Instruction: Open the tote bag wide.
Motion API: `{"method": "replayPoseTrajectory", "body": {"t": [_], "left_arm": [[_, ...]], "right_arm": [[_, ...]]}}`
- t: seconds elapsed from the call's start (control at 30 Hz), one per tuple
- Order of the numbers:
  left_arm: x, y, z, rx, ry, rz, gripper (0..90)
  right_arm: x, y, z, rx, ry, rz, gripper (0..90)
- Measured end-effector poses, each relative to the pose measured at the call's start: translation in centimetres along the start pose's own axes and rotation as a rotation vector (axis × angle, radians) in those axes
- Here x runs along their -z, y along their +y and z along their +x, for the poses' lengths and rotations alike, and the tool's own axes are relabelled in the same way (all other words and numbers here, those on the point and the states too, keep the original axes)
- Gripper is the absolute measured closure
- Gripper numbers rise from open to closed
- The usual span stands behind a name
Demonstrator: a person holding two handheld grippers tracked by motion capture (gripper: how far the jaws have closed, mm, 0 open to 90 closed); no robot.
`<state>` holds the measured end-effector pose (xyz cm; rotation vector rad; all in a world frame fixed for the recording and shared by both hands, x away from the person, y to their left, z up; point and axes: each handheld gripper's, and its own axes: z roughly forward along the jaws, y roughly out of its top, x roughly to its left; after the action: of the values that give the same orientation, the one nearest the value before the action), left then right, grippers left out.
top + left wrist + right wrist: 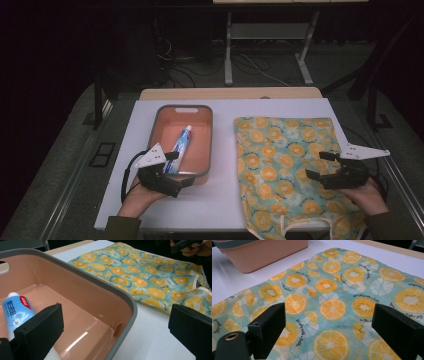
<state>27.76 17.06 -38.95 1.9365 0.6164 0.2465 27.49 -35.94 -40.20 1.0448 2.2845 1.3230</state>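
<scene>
Orange-printed cloth (285,165) lies flat on the bench (220,205) beneath the wide-open, empty right gripper (327,166). The left gripper (179,170), also open and empty, straddles the bin (209,150) rim near the toothpaste (181,145); a grasp seems next.

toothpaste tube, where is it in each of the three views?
High view: toothpaste tube lies inside the pink bin, left of centre, cap pointing away from the person.
Left gripper view: far left, on the bin floor, partly behind one jaw of the left gripper.
Right gripper view: I can't find the tube; the bin's outer wall is at top left.
Shared landmark: the orange-slice print fabric bag, beside the bin.
</scene>
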Motion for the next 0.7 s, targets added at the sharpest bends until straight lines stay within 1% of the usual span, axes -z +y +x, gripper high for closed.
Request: {"method": "replayPoseTrajectory", "body": {"t": [0.1,0.13,0.2,0.23,0.27,0.3,0.43,0.47,0.5,0.53,0.57,0.6,0.63,0.67,0.7], "left_arm": [[0.1,0.2,-0.1,0.005,0.007,-0.005,0.0],[0.1,0.3,-0.2,0.002,0.006,-0.013,0.0],[0.0,0.5,-0.4,-0.001,0.007,-0.013,0.0],[-0.2,0.8,-0.9,-0.008,-0.004,-0.020,0.0],[-0.2,0.8,-0.9,-0.008,-0.004,-0.020,0.0],[-0.6,1.2,-1.4,-0.022,-0.017,-0.021,0.0],[-1.8,2.0,-2.5,-0.033,-0.044,-0.015,0.0],[-1.8,2.0,-2.5,-0.033,-0.044,-0.015,0.0],[-2.5,2.4,-3.0,-0.038,-0.054,-0.008,0.0],[-2.8,2.5,-3.3,-0.041,-0.058,-0.002,0.4],[-2.8,2.5,-3.3,-0.041,-0.058,-0.002,1.9],[-3.2,2.7,-3.7,-0.045,-0.060,0.005,2.6],[-3.5,2.8,-4.1,-0.052,-0.070,0.009,4.2],[-4.2,3.1,-4.9,-0.061,-0.091,0.016,6.9],[-4.6,3.3,-5.4,-0.064,-0.106,0.019,8.8]], "right_arm": [[0.0,0.0,0.0,-0.002,0.003,-0.002,11.8],[0.0,-0.1,-0.1,-0.005,0.004,-0.001,11.8],[-0.1,-0.1,0.0,-0.001,0.003,0.008,11.9],[-0.1,-0.1,0.0,-0.002,0.002,0.008,11.8],[-0.1,-0.2,0.0,0.000,0.003,0.008,11.9],[-0.1,-0.2,0.1,0.003,0.002,0.010,11.8],[-0.3,-0.1,0.2,0.001,0.002,0.014,11.8],[-0.3,-0.1,0.2,0.003,0.003,0.015,11.8],[-0.4,-0.1,0.2,0.004,0.004,0.017,11.9],[-0.4,-0.1,0.2,0.003,0.004,0.019,11.8],[-0.4,-0.1,0.2,0.003,0.004,0.019,11.8],[-0.4,-0.1,0.2,0.002,0.005,0.020,11.9],[-0.4,-0.1,0.2,0.003,0.004,0.021,11.8],[-0.4,-0.2,0.2,0.004,0.005,0.020,11.8],[-0.4,-0.2,0.2,0.004,0.006,0.020,11.8]]}}
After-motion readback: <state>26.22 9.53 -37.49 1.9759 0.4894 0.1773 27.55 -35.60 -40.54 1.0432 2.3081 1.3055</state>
